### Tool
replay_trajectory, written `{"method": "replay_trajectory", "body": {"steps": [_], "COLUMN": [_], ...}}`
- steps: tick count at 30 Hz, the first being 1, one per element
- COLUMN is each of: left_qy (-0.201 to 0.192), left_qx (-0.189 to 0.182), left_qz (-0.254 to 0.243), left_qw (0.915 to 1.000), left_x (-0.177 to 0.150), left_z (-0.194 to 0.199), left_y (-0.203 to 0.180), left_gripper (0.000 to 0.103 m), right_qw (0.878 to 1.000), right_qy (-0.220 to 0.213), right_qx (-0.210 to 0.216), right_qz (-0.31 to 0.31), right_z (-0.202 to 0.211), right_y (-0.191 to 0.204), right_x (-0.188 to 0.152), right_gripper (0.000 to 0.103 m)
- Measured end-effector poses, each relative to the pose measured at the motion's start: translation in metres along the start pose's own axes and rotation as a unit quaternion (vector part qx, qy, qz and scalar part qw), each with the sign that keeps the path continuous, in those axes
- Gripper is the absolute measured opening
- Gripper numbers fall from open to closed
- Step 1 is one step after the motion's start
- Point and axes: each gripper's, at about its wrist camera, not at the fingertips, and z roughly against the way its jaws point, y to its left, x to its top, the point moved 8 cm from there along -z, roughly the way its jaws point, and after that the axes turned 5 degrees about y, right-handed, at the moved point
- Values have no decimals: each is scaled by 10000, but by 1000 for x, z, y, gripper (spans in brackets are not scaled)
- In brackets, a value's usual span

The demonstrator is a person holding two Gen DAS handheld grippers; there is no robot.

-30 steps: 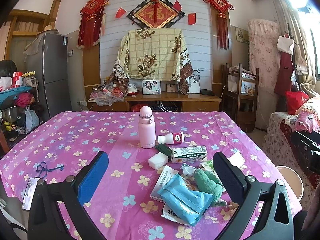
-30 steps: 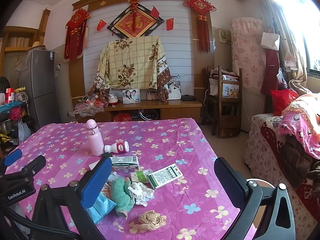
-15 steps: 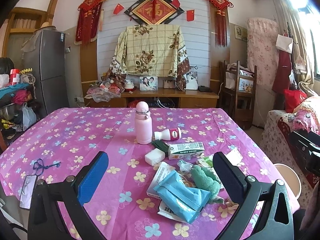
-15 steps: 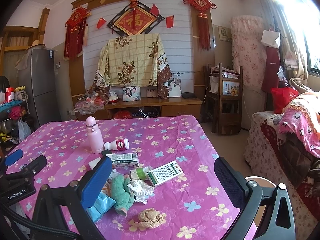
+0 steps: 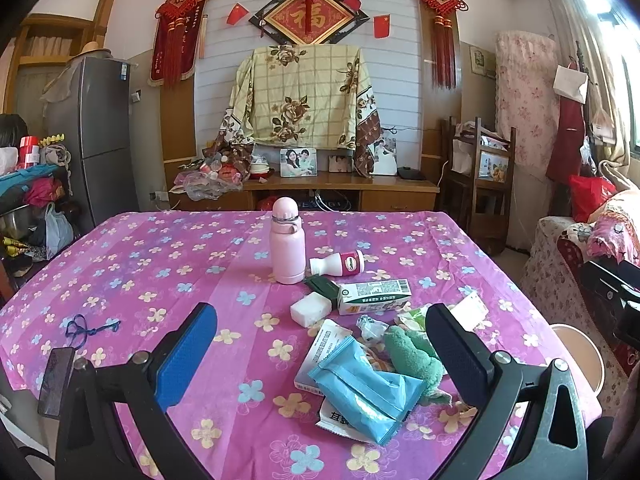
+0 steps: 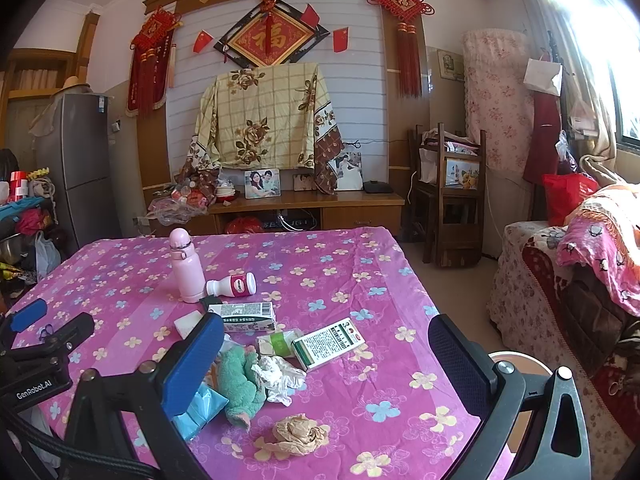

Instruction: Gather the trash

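A heap of trash lies on the pink flowered tablecloth (image 5: 160, 264): a blue tissue pack (image 5: 368, 388), a green cloth (image 5: 412, 356), a green-and-white carton (image 5: 374, 296), a white block (image 5: 310, 310) and a small bottle on its side (image 5: 340, 262). My left gripper (image 5: 322, 354) hovers open over the near side of the heap, holding nothing. In the right wrist view, a crumpled brown paper (image 6: 300, 434), a white tissue wad (image 6: 280, 376) and a green-printed box (image 6: 328, 344) lie between the fingers of my right gripper (image 6: 326, 364), which is open and empty above them.
A pink flask (image 5: 286, 248) stands upright behind the heap. A phone (image 5: 54, 380) and a blue cord (image 5: 86, 326) lie near the table's left edge. A round bin (image 6: 516, 360) sits on the floor off the table's right side, beside a covered sofa (image 6: 580, 280).
Both views have drifted slightly, so the table items sit a little higher in frame. Nothing on the table has moved, and both grippers remain open.
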Motion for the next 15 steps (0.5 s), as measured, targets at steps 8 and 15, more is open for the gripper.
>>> {"method": "replay_trajectory", "body": {"steps": [8,15], "left_qy": [89,113], "left_qx": [-12,9], "left_qz": [33,24], "left_qw": [10000,9999], "left_x": [-2,-4], "left_z": [-5,-7], "left_y": [2,3], "left_gripper": [103,103], "right_qw": [9996,9997], "right_qy": [-145,-58], "right_qx": [184,213], "right_qz": [-165,-141], "right_z": [-3,-8], "right_y": [0,2], "right_x": [2,0], "right_gripper": [103,103]}}
